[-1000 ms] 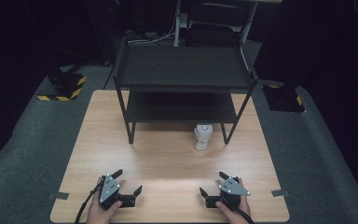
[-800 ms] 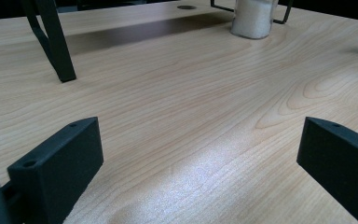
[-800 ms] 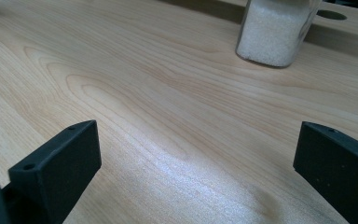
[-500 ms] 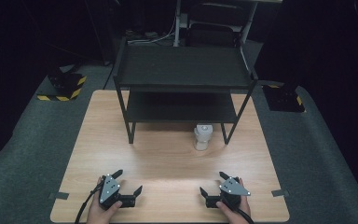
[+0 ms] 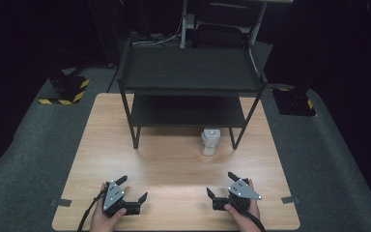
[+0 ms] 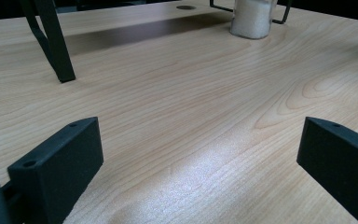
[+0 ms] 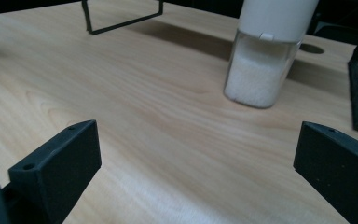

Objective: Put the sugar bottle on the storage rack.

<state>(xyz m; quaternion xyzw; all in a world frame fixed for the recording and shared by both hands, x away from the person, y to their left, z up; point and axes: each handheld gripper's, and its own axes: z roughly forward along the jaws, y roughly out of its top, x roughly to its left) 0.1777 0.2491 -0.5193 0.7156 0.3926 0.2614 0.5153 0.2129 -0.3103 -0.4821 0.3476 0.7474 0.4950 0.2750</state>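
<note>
High view, table (image 5: 174, 159): a wooden top takes the middle of the frame, with bare board across its lower half.
High view, rack (image 5: 191, 92): a black two-shelf frame stands at upper centre; both shelves look bare, so it reads as a likely destination.
High view, shaker (image 5: 210, 141): a clear jar of white grains with a pale cap stands upright at centre right, just beside the rack's front right leg and partly under the lower shelf's edge.
High view, left gripper (image 5: 130, 195): at lower left, resting low by the near edge, jaws apart and holding nothing; it looks parked at a ready pose.
High view, right gripper (image 5: 221, 187): at lower right, mirrored, jaws apart and empty, well apart from the shaker.
Left gripper view: the shaker (image 6: 253, 17) sits at the top edge, right of centre, far off; a rack leg (image 6: 51, 39) stands at upper left.
Right gripper view: the shaker (image 7: 265, 56) stands at upper right between the wide jaws' lines, nearer here, so this hand seems the better placed to take it.
</note>
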